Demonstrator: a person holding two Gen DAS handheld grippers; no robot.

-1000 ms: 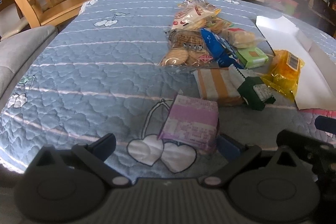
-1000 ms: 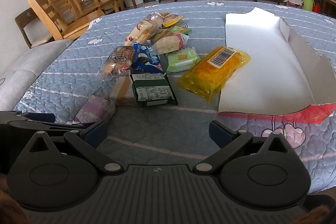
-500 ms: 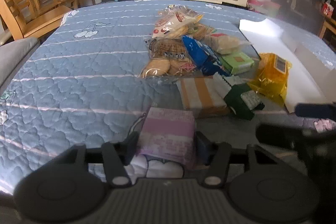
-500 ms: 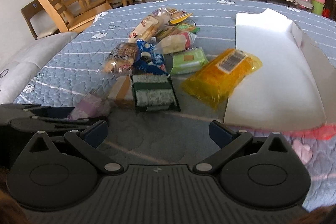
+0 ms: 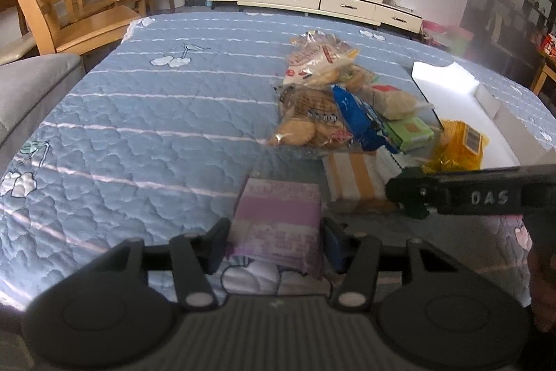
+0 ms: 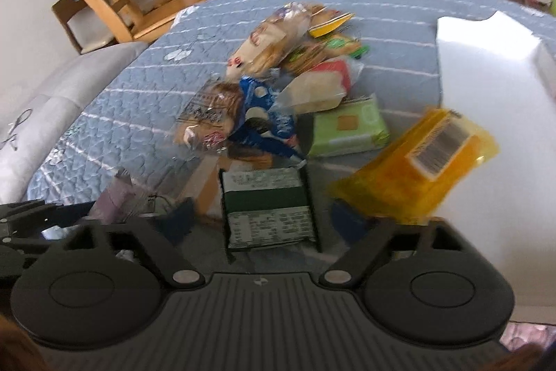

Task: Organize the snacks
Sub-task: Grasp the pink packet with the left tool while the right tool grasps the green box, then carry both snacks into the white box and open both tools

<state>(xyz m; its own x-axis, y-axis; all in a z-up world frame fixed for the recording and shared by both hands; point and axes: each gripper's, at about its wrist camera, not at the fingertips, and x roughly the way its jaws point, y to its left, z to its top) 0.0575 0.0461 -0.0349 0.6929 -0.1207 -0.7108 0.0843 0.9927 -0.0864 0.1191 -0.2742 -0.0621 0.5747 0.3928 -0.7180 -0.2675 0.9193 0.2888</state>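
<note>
My left gripper (image 5: 276, 242) is shut on a purple snack packet (image 5: 278, 218) that lies on the blue quilt (image 5: 156, 134); both pads press its sides. My right gripper (image 6: 264, 225) straddles a dark green packet (image 6: 267, 211), and its jaws are closing with a gap still showing on each side. The purple packet (image 6: 118, 200) shows at the left of the right wrist view. One of the right gripper's fingers (image 5: 451, 197) crosses the left wrist view on the right. A pile of snack bags (image 5: 323, 99) lies beyond both grippers.
An open white box (image 6: 486, 86) lies flat on the right, with a yellow packet (image 6: 417, 169) resting on its near edge. A light green packet (image 6: 347, 131) and a blue packet (image 6: 264, 117) lie behind the dark green one. Wooden chairs (image 5: 69, 19) stand at the far left.
The left jaws have shut on the purple packet. The right gripper has moved forward over the dark green packet, and its jaws have narrowed around it.
</note>
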